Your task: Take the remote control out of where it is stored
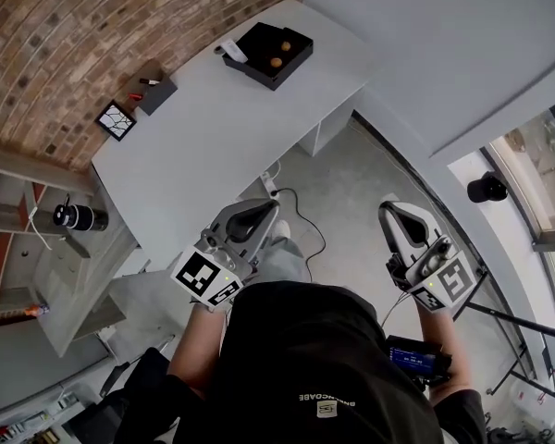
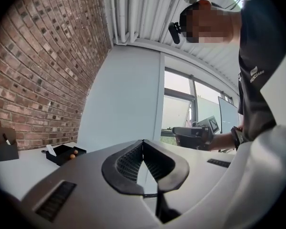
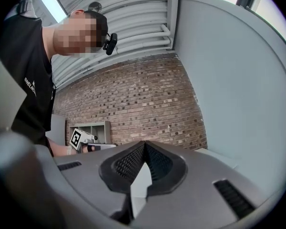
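A brick wall [image 1: 92, 35] backs a long pale table [image 1: 213, 146] at the far side, with grey floor [image 1: 351, 183] to its right. At the table's far end sits an open black box [image 1: 259, 74] with two small orange-brown lumps in it. Left of that is a dark pen holder [image 1: 155, 92], and shelves [image 1: 18, 213] stand at the far left. I can't make out the remote control in any view. The person stands just off the table's near end. The left gripper [image 1: 255, 216] is over the table's near edge and the right gripper [image 1: 400, 222] is above the floor. Both have their jaws pressed together on nothing.
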{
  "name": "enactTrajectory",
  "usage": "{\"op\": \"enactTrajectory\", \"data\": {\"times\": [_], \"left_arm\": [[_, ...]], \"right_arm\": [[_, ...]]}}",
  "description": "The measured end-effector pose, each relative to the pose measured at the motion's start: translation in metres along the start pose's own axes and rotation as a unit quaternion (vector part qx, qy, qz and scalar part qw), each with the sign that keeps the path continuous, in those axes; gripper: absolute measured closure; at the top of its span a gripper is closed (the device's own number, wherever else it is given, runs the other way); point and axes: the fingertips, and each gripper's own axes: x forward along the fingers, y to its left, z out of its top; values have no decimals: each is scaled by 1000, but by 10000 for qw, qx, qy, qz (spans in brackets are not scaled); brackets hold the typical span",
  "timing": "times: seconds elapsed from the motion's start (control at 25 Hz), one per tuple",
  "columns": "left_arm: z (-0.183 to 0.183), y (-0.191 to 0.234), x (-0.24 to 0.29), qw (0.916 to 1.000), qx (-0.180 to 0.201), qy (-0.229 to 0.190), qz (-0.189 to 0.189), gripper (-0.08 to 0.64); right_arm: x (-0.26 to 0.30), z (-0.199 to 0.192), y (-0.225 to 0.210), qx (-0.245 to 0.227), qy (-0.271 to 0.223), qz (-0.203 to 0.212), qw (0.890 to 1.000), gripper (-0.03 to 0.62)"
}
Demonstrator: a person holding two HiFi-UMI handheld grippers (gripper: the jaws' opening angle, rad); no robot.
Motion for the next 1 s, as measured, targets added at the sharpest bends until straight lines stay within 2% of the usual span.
{"op": "enactTrajectory", "data": {"times": [0.52,0.8,1.0], "left_arm": [[6,140,44,9993,-260,190,-183,552],[3,195,67,9981,-399,317,-341,552],[-3,228,76,9973,-527,418,-296,551]], "right_arm": [[126,-1,-64,157,215,-116,9996,586],[172,-6,-98,251,270,-247,9990,586],[198,-10,-116,357,354,-288,9983,587]]}}
